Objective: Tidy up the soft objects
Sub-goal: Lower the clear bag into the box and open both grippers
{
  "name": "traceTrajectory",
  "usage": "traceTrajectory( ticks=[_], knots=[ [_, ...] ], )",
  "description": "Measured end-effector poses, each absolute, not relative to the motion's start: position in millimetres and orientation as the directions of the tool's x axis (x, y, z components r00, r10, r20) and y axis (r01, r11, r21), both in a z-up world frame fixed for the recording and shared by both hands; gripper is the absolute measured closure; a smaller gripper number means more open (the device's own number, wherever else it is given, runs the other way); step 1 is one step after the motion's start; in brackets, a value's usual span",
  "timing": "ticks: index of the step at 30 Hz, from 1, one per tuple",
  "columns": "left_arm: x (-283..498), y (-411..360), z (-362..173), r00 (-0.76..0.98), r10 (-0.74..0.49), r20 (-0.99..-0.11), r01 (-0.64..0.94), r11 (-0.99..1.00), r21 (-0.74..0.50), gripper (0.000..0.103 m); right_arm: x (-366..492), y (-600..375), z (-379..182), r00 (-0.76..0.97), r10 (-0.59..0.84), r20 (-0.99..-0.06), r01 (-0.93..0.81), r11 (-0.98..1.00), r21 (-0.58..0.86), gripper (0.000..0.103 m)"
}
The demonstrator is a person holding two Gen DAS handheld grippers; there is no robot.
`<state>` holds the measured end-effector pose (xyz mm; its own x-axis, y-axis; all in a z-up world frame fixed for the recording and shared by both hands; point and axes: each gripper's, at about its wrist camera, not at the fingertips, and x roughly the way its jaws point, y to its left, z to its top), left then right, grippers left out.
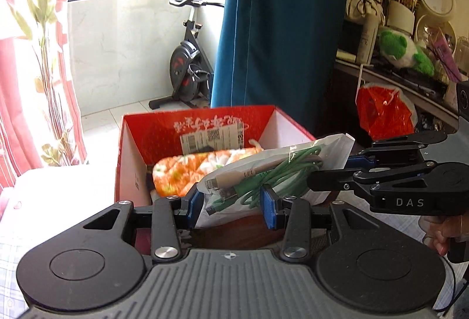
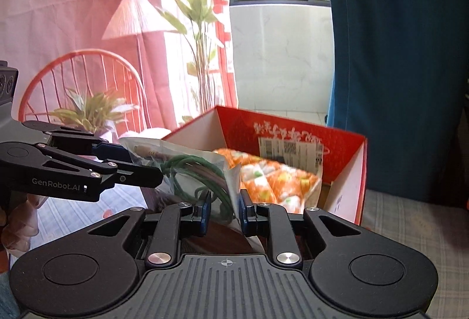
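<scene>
Both my left hand-held gripper (image 1: 231, 207) and right hand-held gripper (image 2: 225, 212) pinch the cable bag (image 1: 263, 172): light, limp, slippery; grip its edges. Red box (image 1: 129, 143) at twelve o'clock.

Both hand-held grippers — left hand-held gripper (image 1: 231, 207), right hand-held gripper (image 2: 225, 212) — clamped.

The box (image 1: 265, 121) is red outside, white within, with pale lettering on 1 flap. An orange pouch (image 1: 187, 172) in it carries white and green patches. The clear bag (image 1: 281, 163) shows green and beige cables. Behind hang a teal curtain (image 1: 281, 20) and a red-striped sheer curtain (image 1: 17, 84).
</scene>
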<state>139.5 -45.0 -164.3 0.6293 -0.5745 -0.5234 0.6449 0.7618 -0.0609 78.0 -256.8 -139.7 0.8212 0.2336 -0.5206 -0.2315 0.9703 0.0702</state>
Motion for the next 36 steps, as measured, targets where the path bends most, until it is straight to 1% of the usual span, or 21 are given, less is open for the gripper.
traceTrajectory(
  ticks=[8,12,17,23,26,30,36],
  knots=[
    [149,-43,-133,0.667,-0.589,-0.457,0.628,0.774,-0.08,0.059,91,-260,-97,0.858,0.248,-0.45,-0.244,0.967,0.068,0.085],
    [160,-47,-124,0.672,-0.588,-0.45,0.615,0.782,-0.103,0.058,104,-263,-84,0.865,0.245,-0.438,-0.24,0.968,0.067,0.085],
    [187,-58,-132,0.633,-0.576,-0.516,0.593,0.79,-0.154,0.058,127,-271,-91,0.851,0.23,-0.472,-0.208,0.973,0.098,0.085],
    [216,-73,-161,0.567,-0.539,-0.622,0.555,0.809,-0.194,0.058,154,-283,-125,0.803,0.231,-0.549,-0.155,0.971,0.181,0.085],
    [226,-78,-174,0.543,-0.517,-0.661,0.541,0.818,-0.196,0.058,164,-286,-145,0.775,0.228,-0.59,-0.124,0.97,0.211,0.085],
    [236,-85,-189,0.526,-0.495,-0.692,0.527,0.828,-0.192,0.058,176,-291,-165,0.745,0.22,-0.63,-0.083,0.967,0.24,0.085],
    [247,-90,-201,0.52,-0.479,-0.707,0.52,0.834,-0.183,0.056,189,-293,-184,0.721,0.206,-0.662,-0.042,0.966,0.255,0.085]
  ],
)
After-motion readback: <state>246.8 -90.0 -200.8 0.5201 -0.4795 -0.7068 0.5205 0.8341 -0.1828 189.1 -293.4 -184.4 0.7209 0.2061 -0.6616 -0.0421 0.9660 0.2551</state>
